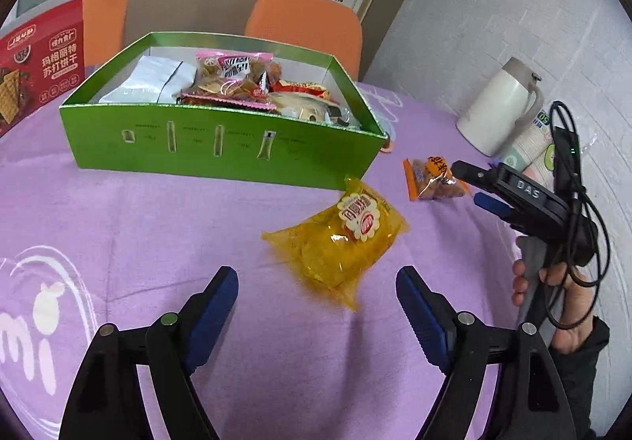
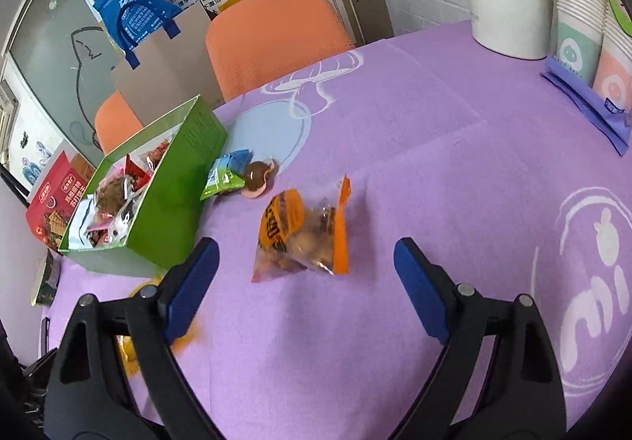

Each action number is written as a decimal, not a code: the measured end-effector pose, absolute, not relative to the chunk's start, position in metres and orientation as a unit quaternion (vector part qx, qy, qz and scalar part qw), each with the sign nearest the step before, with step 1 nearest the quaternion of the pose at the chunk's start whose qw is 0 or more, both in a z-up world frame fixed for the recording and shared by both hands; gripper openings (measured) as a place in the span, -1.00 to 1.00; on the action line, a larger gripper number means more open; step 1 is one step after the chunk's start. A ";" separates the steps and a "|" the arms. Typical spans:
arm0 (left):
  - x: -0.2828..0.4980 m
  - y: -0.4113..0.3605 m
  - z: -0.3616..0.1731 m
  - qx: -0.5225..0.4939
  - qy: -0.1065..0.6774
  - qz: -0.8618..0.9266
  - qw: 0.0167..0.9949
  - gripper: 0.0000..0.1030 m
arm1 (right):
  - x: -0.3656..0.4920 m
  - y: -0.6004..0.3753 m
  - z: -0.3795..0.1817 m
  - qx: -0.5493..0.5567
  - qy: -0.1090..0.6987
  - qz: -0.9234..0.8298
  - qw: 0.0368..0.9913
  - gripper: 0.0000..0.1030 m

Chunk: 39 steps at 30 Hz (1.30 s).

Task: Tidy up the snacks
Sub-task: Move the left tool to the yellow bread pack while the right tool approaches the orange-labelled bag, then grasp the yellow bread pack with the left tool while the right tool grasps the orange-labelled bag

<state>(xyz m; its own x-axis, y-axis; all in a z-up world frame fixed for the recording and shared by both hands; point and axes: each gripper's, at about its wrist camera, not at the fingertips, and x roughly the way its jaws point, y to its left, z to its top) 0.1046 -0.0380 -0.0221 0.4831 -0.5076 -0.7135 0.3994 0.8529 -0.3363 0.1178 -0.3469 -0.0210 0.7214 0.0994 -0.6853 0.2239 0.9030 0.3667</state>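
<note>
While both tools hang released and empty-handed, the left gripper (image 1: 316, 298) lines up on the yellow snack bag (image 1: 335, 238) lying on the purple tablecloth (image 1: 118, 222) just in front of the green box (image 1: 221, 147), and the right gripper (image 2: 306, 270) faces the orange-edged packet (image 2: 302, 238) nearby. Both wrappers look slick and puffy, so a shallow pinch could let them squirt free or snag the cloth, and the box already looks crowded enough for a dropped bag to slide back out.
</note>
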 end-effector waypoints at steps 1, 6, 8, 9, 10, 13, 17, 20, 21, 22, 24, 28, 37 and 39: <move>0.106 -0.039 -0.019 -0.059 0.429 -0.265 0.862 0.63 | 0.121 -0.348 -0.022 0.220 0.373 -0.034 0.901 0.62; 0.121 -0.052 -0.011 -0.032 0.415 -0.268 0.869 0.63 | 0.123 -0.348 -0.028 0.223 0.379 -0.027 0.898 0.14; 0.131 -0.062 -0.011 -0.024 0.417 -0.270 0.868 0.63 | 0.121 -0.346 -0.030 0.219 0.384 -0.023 0.897 -0.07; 0.137 -0.071 -0.011 -0.018 0.421 -0.274 0.865 0.63 | 0.121 -0.345 -0.030 0.217 0.385 -0.022 0.897 -0.13; 0.141 -0.076 -0.011 -0.013 0.424 -0.277 0.862 0.63 | 0.119 -0.344 -0.030 0.214 0.387 -0.018 0.897 -0.27; 0.141 -0.091 -0.014 0.003 0.428 -0.291 0.856 0.63 | 0.115 -0.342 -0.030 0.217 0.388 -0.004 0.896 -0.37; 0.135 -0.101 -0.019 0.020 0.430 -0.307 0.849 0.63 | 0.100 -0.332 -0.029 0.203 0.388 0.008 0.899 -0.49; 0.131 -0.101 -0.024 0.024 0.437 -0.310 0.844 0.63 | 0.082 -0.321 -0.030 0.204 0.385 0.031 0.900 -0.50; 0.129 -0.100 -0.026 0.021 0.440 -0.312 0.842 0.63 | 0.074 -0.316 -0.031 0.203 0.382 0.040 0.901 -0.50; 0.128 -0.099 -0.028 0.018 0.443 -0.314 0.840 0.63 | 0.069 -0.312 -0.031 0.203 0.380 0.047 0.901 -0.50; 0.124 -0.098 -0.031 0.015 0.449 -0.315 0.836 0.63 | 0.062 -0.308 -0.031 0.198 0.379 0.048 0.903 -0.49; 0.121 -0.094 -0.030 0.018 0.445 -0.304 0.842 0.63 | 0.060 -0.313 -0.023 0.181 0.366 0.015 0.913 -0.08; 0.131 -0.108 -0.021 0.035 0.426 -0.285 0.858 0.63 | 0.088 -0.328 -0.014 0.179 0.364 -0.022 0.914 0.30; 0.132 -0.110 -0.023 0.036 0.428 -0.287 0.856 0.63 | 0.101 -0.329 -0.018 0.181 0.373 -0.021 0.910 0.30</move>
<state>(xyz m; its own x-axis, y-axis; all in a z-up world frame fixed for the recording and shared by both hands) 0.1317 -0.1101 -0.0231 0.4687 -0.4602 -0.7540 0.5211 0.8333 -0.1846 0.1008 -0.3292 -0.0179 0.7210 0.0976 -0.6861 0.1727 0.9335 0.3143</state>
